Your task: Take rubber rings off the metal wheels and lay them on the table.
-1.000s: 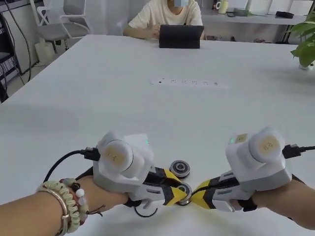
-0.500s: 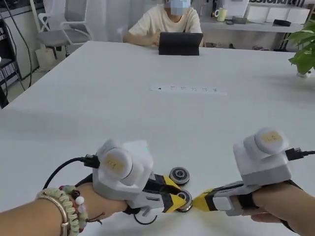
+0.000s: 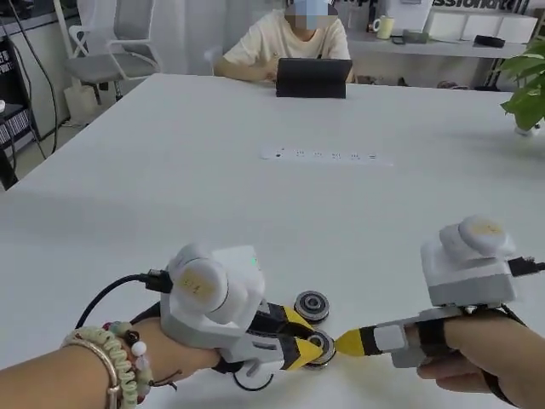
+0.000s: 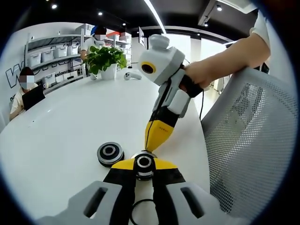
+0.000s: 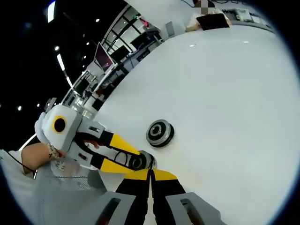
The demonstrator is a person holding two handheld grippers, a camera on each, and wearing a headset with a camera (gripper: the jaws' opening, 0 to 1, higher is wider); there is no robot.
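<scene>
Now our left gripper [image 4: 143, 165] clamps a wheel [image 5: 139, 161] — our right gripper [image 5: 150, 170], jaws pressed together, touches its rim (a second wheel [image 3: 312, 304] lies just beside).

The left gripper [image 3: 308, 345] holds a wheel [image 3: 323, 344], and its jaws hide most of it. The right gripper [image 3: 339, 343] has its tips pressed together at the wheel's right side. Whether they pinch any rubber is too small to tell. A black ring [image 4: 143, 200] lies under the left gripper, partly hidden by it and cut off by the picture's bottom edge. The plant [image 3: 528, 81] at the far right is cut off. The strip [image 3: 328, 156] farther off is too small to show its parts.
</scene>
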